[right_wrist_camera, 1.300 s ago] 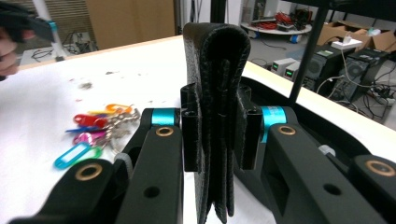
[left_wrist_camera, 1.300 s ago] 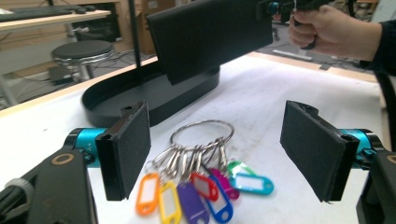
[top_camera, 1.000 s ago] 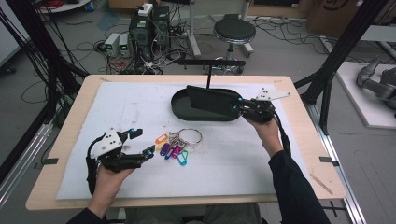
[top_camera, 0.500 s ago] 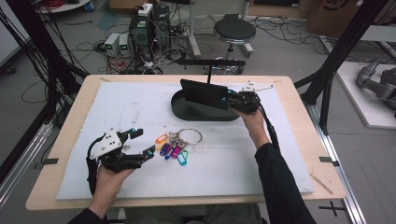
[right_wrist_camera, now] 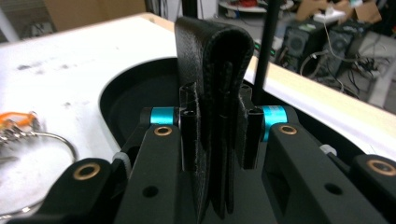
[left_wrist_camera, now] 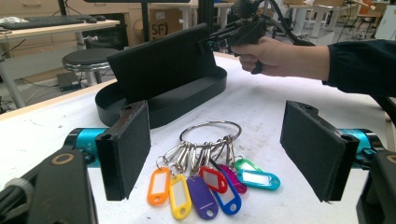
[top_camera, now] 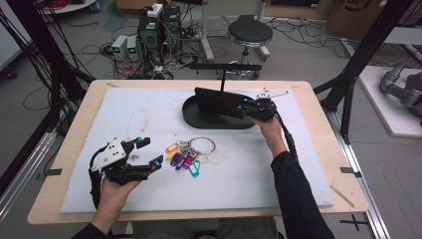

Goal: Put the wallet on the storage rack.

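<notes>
The right gripper (top_camera: 245,107) pinches the black wallet (top_camera: 219,102) over the black tray (top_camera: 199,118), maybe lifting it out next, while the left gripper (top_camera: 147,152) waits wide open and empty near the key ring (top_camera: 191,152).

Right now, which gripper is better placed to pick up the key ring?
Left. The left gripper is open right beside the key ring, which lies between its jaws in its own view. The right gripper is shut on the black wallet over the tray.

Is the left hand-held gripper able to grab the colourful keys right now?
Probably yes. The left hand-held gripper is open, the key bunch lies on the mat between its jaws, and nothing is in the way.
</notes>
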Available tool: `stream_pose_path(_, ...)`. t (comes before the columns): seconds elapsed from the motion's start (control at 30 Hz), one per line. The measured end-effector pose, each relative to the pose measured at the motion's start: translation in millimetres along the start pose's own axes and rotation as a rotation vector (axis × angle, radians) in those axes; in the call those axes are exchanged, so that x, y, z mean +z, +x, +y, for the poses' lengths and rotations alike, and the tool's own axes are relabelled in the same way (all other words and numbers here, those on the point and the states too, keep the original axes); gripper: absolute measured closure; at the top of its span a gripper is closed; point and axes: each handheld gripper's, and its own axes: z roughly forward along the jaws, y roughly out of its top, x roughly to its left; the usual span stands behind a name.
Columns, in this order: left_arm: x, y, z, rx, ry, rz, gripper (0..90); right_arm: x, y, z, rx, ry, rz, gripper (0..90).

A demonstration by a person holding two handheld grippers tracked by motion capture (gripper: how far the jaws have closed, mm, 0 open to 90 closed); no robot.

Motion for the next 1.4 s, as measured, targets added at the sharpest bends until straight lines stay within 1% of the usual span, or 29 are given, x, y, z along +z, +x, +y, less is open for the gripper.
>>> stream_pose_path(0.03,0.0,0.0,0.0,0.000,0.000,0.000,24.5,-0.7,-0.6,-0.5,0.005,0.012,-0.004,75.9)
stream_pose_path(0.13,1.0,-0.3,0.1,0.002,-0.001,-0.002,24.5,-1.8,-2.6,-1.9,-0.004,0.049,-0.023,75.2)
stream_pose_path(0.17,1.0,-0.3,0.1,0.002,-0.001,-0.002,24.5,-1.8,-2.6,-1.9,-0.004,0.049,-0.023,75.2)
stream_pose_path(0.2,1.3,0.0,-0.1,0.003,0.001,-0.005,24.5,-1.8,-3.7,-2.8,-0.003,0.069,-0.045,74.1)
stream_pose_path(0.27,1.5,-0.4,-0.3,0.002,0.001,-0.002,24.5,-1.8,-5.0,-4.4,0.006,0.101,-0.069,73.3)
stream_pose_path(0.33,1.9,-0.7,-0.5,0.003,0.000,-0.001,24.5,-1.7,-6.6,-7.1,0.016,0.128,-0.081,72.9)
stream_pose_path(0.37,1.9,-0.7,-0.5,0.003,0.000,-0.001,24.4,-1.7,-6.6,-7.1,0.016,0.128,-0.081,72.9)
stream_pose_path(0.43,2.1,-1.0,-0.4,0.005,0.002,0.001,24.5,-1.8,-7.1,-10.6,0.035,0.141,-0.088,72.1)
stream_pose_path(0.5,2.3,-1.0,-1.0,0.007,-0.001,0.002,24.5,-1.2,-7.4,-11.7,0.039,0.160,-0.108,70.7)
stream_pose_path(0.53,2.3,-0.9,-1.2,0.007,0.001,0.002,24.5,-1.0,-7.8,-12.6,0.050,0.171,-0.115,69.7)
stream_pose_path(0.63,2.5,-0.7,-1.5,0.006,0.003,0.003,24.5,-0.7,-8.6,-14.9,0.060,0.178,-0.122,68.3)
stream_pose_path(0.67,2.9,-0.6,-2.0,0.006,0.004,0.002,24.5,-0.4,-8.0,-14.7,0.060,0.178,-0.133,67.4)
stream_pose_path(0.8,3.6,-0.7,-2.7,0.009,0.010,0.000,24.5,-0.1,-6.5,-13.5,0.052,0.188,-0.176,61.9)
stream_pose_path(0.83,3.6,-0.7,-2.7,0.009,0.010,0.000,24.5,-0.2,-6.2,-13.3,0.056,0.190,-0.185,60.5)
stream_pose_path(0.87,3.7,-0.9,-2.9,0.013,0.013,0.000,24.5,-0.9,-6.1,-13.0,0.056,0.198,-0.197,56.9)
stream_pose_path(0.9,3.7,-0.9,-2.9,0.013,0.013,0.000,24.5,-0.9,-6.1,-13.0,0.056,0.198,-0.197,56.9)
stream_pose_path(0.93,3.8,-1.0,-3.0,0.016,0.014,-0.002,24.5,-3.3,-5.8,-11.9,0.065,0.210,-0.231,47.5)
stream_pose_path(0.97,3.8,-1.0,-3.0,0.016,0.014,-0.002,24.5,-3.3,-5.8,-11.9,0.065,0.210,-0.231,47.5)
stream_pose_path(1.0,3.7,-1.0,-3.1,0.019,0.016,-0.001,24.5,-5.1,-6.0,-11.6,0.066,0.208,-0.239,46.1)
stream_pose_path(1.03,3.7,-0.9,-3.2,0.018,0.016,-0.002,24.5,-12.8,-7.2,-9.1,0.095,0.192,-0.240,41.7)
stream_pose_path(1.07,4.0,-0.7,-3.3,0.017,0.015,0.000,24.5,-17.0,-7.5,-7.5,0.101,0.185,-0.239,40.8)
stream_pose_path(1.13,4.4,-0.4,-3.2,0.019,0.016,-0.003,24.5,-26.0,-6.9,-3.7,0.098,0.170,-0.252,37.7)
stream_pose_path(1.17,4.8,-0.6,-3.2,0.019,0.016,-0.001,24.5,-29.8,-6.4,-2.1,0.101,0.165,-0.250,37.2)
stream_pose_path(1.23,5.6,-0.6,-3.2,0.021,0.018,0.000,24.5,-40.1,-3.7,1.2,0.090,0.145,-0.252,36.3)
stream_pose_path(1.27,5.9,-0.5,-3.3,0.021,0.019,-0.001,24.5,-47.1,-1.4,2.6,0.080,0.130,-0.244,35.9)
stream_pose_path(1.33,7.1,-0.3,-3.7,0.023,0.023,0.000,24.5,-58.5,2.9,3.4,0.065,0.117,-0.234,35.1)
stream_pose_path(1.4,8.4,-0.1,-4.1,0.020,0.024,0.002,24.5,-70.4,7.9,3.2,0.056,0.113,-0.220,33.9)
